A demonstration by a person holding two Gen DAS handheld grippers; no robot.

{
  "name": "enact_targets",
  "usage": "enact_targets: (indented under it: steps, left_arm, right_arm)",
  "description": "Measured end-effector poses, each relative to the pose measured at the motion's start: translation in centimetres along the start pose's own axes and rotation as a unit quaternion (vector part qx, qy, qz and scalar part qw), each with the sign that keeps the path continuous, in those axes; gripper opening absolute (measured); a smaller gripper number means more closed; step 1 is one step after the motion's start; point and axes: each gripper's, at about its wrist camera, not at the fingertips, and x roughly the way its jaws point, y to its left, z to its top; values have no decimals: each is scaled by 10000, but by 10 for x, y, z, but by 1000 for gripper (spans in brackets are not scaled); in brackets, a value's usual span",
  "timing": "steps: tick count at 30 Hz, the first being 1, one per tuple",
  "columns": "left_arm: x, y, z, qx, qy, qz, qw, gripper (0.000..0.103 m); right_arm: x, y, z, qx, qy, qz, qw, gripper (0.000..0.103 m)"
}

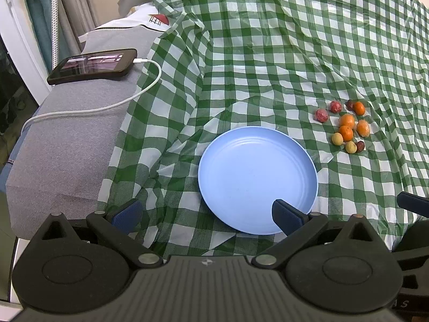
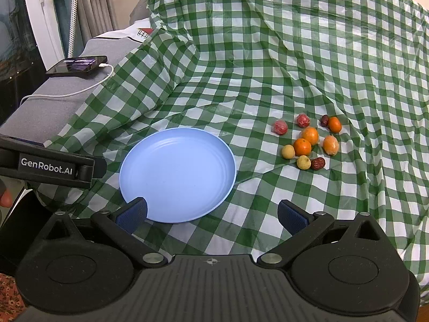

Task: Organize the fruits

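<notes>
both spread wide and holding nothing: left gripper (image 1: 206, 214) low over the near rim of the bare blue plate (image 1: 257, 177), right gripper (image 2: 211, 213) just beside it, small fruits (image 2: 308, 141) clustered on the green checked cloth (image 2: 268, 53) right of the plate.

Open cloth ahead — little blocks you.
From your right gripper (image 2: 211, 214), the blue plate (image 2: 150, 174) sits at 11 o'clock, the fruit cluster (image 2: 308, 141) at 1 — flat checked cloth (image 2: 268, 201) between them lets you pass; your left gripper (image 2: 48, 166) crowds 9 o'clock.
</notes>
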Motion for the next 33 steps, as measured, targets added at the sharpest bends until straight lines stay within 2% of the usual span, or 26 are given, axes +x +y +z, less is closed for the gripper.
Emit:
enact_targets:
  steps: [17,33]
  left_arm:
    - [2,0,-1,-43,29,-15,10000,103]
    - [1,-2,0,-59,25,-35,10000,103]
  right_arm:
    - [2,-3,1,53,16,19,10000,103]
    - [1,-17,1,394,-141,-142,9990,103]
